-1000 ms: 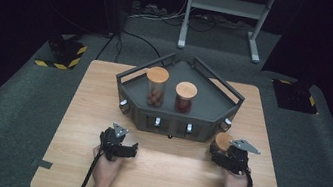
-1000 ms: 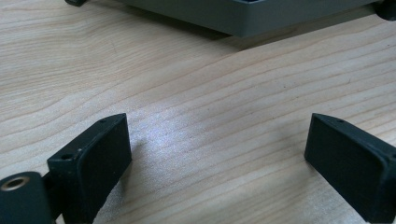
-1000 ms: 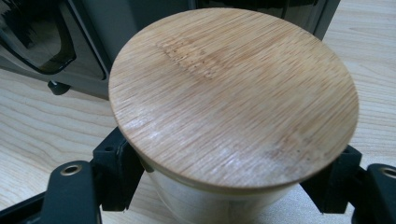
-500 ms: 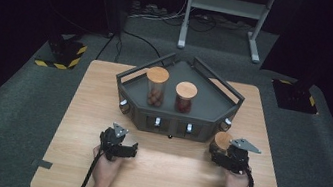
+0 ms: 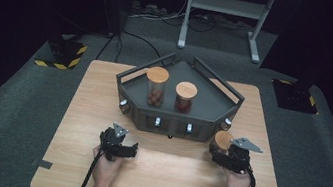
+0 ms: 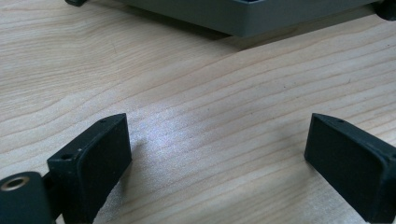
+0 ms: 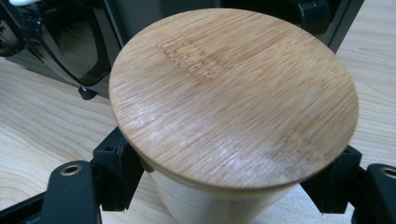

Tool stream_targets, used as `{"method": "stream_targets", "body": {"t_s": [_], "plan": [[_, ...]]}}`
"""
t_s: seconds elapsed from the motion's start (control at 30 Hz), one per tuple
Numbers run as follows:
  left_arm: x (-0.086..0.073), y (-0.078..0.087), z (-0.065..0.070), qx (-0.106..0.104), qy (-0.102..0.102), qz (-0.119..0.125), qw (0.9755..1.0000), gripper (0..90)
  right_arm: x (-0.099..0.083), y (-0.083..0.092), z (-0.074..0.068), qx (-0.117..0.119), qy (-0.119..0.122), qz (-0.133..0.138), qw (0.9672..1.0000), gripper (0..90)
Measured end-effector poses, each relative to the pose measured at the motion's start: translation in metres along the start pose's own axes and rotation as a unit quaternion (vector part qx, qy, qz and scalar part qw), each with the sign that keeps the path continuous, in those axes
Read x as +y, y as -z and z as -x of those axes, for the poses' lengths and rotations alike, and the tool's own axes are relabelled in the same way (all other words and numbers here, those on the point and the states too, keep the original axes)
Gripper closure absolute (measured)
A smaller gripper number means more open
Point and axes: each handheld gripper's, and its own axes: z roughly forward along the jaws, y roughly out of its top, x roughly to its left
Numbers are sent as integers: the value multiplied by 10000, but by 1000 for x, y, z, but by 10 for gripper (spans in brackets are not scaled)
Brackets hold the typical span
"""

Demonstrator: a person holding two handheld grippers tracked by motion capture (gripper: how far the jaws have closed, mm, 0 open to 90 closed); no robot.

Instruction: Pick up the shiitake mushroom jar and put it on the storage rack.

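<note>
A: High view, left to right: the left gripper [image 5: 131, 149] rests on the table [image 5: 90, 112], jaws apart and empty. The right gripper [image 5: 216, 153] is clamped on a wooden-lidded jar [image 5: 222, 140] just beside the tray [image 5: 170, 122].

B: Advice?

A: Probably lift it straight and upright, clearing the tray's rim. No readable writing anywhere.

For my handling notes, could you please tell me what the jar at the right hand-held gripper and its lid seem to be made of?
The lid looks like bamboo or light wood, matte, with fine straight grain and a faint sheen. The jar beneath looks like clear glass or plastic, pale and smooth; the view leaves that open.
</note>
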Motion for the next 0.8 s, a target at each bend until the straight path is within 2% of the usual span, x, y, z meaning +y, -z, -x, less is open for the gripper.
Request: {"method": "stream_targets", "body": {"t_s": [0.37, 0.8], "plan": [[0, 0, 0, 0, -1, 0, 10000, 69, 7, 9, -4, 20, 183, 39, 9998, 250], [0, 0, 0, 0, -1, -1, 10000, 69, 14, 15, -9, 157, 218, 81, 9996, 250]]}}
